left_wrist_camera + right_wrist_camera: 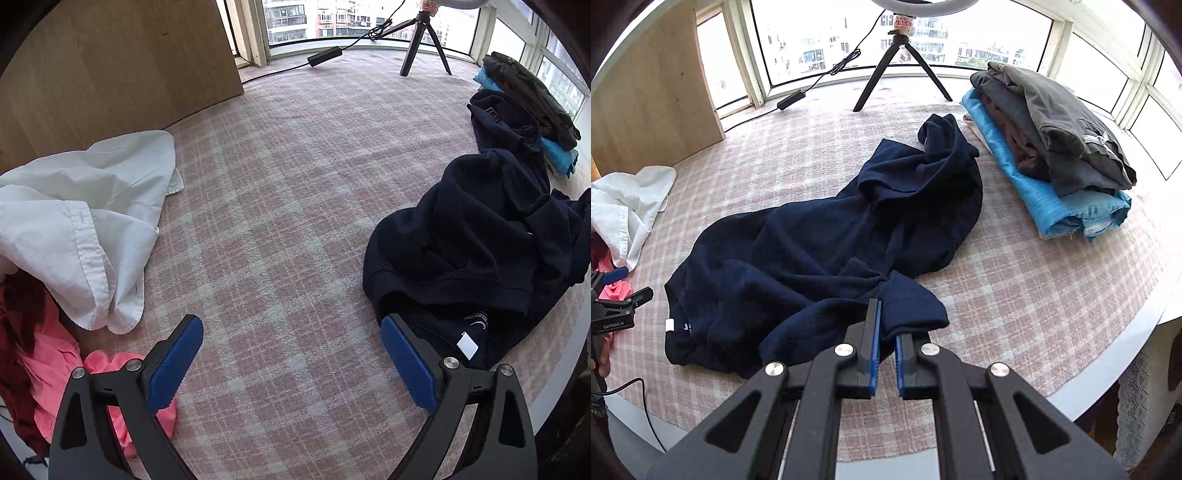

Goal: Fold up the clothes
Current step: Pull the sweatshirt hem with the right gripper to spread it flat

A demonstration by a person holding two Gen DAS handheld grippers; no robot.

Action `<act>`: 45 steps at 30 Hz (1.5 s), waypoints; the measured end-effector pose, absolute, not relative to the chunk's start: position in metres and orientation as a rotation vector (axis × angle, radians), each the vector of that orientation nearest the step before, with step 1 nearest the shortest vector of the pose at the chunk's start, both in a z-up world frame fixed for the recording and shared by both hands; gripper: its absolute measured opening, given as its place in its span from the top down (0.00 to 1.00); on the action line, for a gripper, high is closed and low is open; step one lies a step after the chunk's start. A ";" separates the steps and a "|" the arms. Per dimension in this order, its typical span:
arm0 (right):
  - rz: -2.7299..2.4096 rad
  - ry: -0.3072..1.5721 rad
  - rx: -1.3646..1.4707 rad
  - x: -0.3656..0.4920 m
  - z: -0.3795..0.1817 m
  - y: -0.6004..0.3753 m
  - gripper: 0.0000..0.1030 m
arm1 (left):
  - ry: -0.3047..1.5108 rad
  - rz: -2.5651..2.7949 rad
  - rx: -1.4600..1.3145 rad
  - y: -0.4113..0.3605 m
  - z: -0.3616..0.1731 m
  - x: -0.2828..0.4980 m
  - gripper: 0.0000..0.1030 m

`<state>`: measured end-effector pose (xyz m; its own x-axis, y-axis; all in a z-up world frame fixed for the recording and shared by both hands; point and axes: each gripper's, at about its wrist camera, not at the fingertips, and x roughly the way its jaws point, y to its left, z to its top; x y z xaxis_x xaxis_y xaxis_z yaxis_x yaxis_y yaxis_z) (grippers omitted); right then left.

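Daylight from the curved window wall is falling across a round table under a pink plaid cloth (1015,280), where a navy sweatshirt (820,251) is lying crumpled across the middle, reaching from the near left toward the far right. The right gripper (884,325) is sitting at the near edge of the garment with its blue pads nearly together, pinching a fold of the navy fabric, seemingly a sleeve end or cuff. The left gripper (291,354) is hovering wide open over bare cloth, holding nothing, with the sweatshirt's labelled collar just to its right.

This knit is looking thick, soft and limp, so it is likely to sag and drag rather than keep a shape; taking it by a hem, cuff or shoulder seam should be giving the surest hold.

A folded stack (1052,147) of grey, brown and blue clothes is sitting far right, near the table's rim. A white shirt (81,221) and a pink garment (55,369) are lying heaped on the left. Open room is lying in the centre and near right, though the white table rim (1108,354) is curving close on the near side, and a tripod (897,74) is standing at the far edge.
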<state>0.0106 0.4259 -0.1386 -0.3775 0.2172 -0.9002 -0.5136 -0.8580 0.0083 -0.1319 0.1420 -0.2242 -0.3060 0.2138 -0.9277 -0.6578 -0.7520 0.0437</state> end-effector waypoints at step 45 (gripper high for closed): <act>2.405 0.053 -1.682 0.073 -0.170 0.384 0.48 | 0.904 1.980 -1.193 0.236 -0.185 -0.122 0.52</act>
<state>0.0729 0.3842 -0.1698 -0.3293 0.1476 -0.9326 -0.1882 -0.9781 -0.0884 -0.1219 0.2363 -0.1852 -0.3769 0.1751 -0.9096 -0.8020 -0.5530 0.2259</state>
